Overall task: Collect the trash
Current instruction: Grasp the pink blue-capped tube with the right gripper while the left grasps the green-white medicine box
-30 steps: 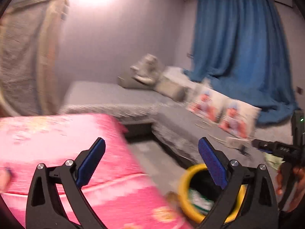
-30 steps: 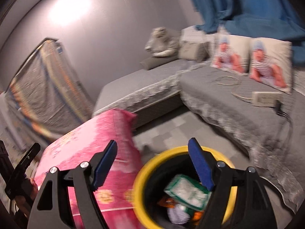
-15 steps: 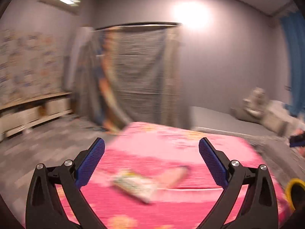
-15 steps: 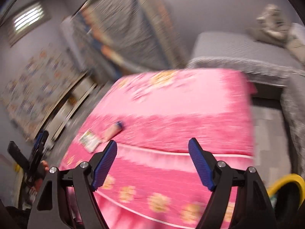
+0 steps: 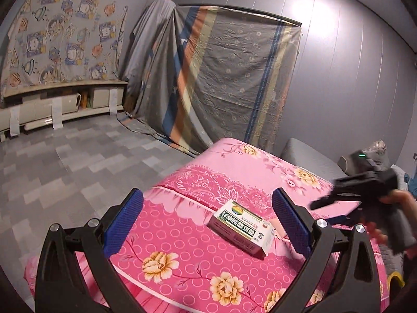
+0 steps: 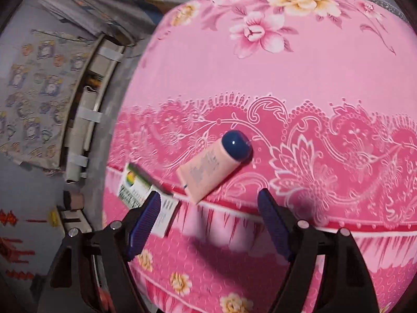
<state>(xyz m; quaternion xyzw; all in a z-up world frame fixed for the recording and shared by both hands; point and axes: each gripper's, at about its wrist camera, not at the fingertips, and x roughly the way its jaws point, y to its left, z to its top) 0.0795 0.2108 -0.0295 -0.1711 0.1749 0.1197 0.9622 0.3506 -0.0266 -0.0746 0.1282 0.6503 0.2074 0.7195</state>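
Observation:
A white and green carton point(image 5: 242, 227) lies on the pink flowered cloth point(image 5: 182, 245) of a table. My left gripper point(image 5: 207, 221) is open and empty, with the carton between its fingers but a little ahead of them. A pink tube with a dark blue cap point(image 6: 213, 164) lies on the cloth beside the carton point(image 6: 143, 193). My right gripper point(image 6: 209, 224) is open and empty, just short of the tube's flat end. The right gripper point(image 5: 362, 195) also shows at the right of the left wrist view.
A yellow bin rim point(image 5: 394, 281) peeks out at the table's right edge. A draped striped sheet point(image 5: 221, 78) stands behind the table, a low shelf unit point(image 5: 60, 107) by the left wall, a grey sofa point(image 5: 312, 156) at the right. Grey tiled floor point(image 5: 78, 156) lies left of the table.
Both grippers have swung left, away from the yellow bin and sofa, and now face the pink table. They have come close to the carton and the tube. Both stayed open.

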